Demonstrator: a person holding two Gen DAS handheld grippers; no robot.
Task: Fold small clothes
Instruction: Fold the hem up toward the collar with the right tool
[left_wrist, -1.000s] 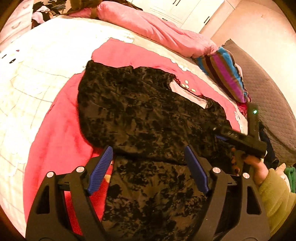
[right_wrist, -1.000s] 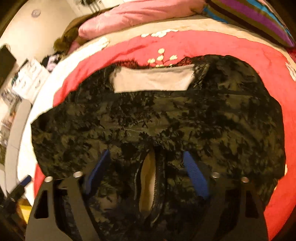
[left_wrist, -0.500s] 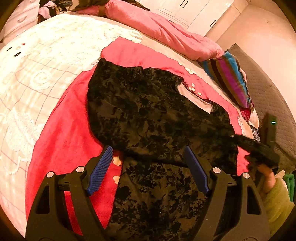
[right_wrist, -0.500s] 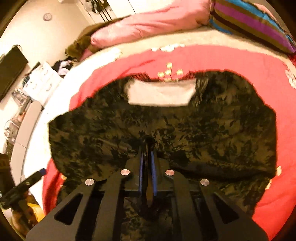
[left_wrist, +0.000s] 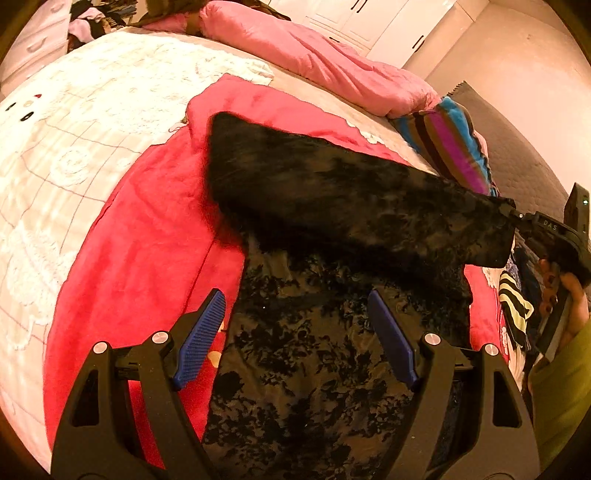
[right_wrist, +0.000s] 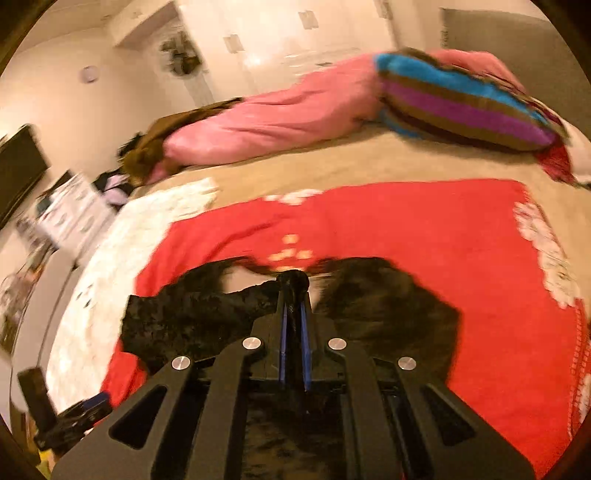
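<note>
A dark floral-print garment (left_wrist: 325, 362) lies on a red blanket (left_wrist: 147, 236) on the bed. My right gripper (right_wrist: 292, 295) is shut on a bunched edge of the garment (right_wrist: 207, 314) and holds it lifted above the red blanket (right_wrist: 406, 229). In the left wrist view that raised part stretches as a dark sheet toward the right gripper (left_wrist: 517, 216), held by a hand in a green sleeve at the right edge. My left gripper (left_wrist: 299, 332) hovers open over the flat lower part of the garment, its blue pads (left_wrist: 201, 338) wide apart and touching nothing.
A pink duvet (left_wrist: 314, 59) and a striped pillow (left_wrist: 450, 144) lie at the head of the bed. A white patterned cover (left_wrist: 66, 155) spreads to the left. White wardrobe doors (left_wrist: 380, 22) stand behind. More clothes (left_wrist: 517, 306) sit at the right bedside.
The right gripper closed on the garment's edge and rose, pulling that part up off the blanket. The left gripper stayed open in much the same place.
</note>
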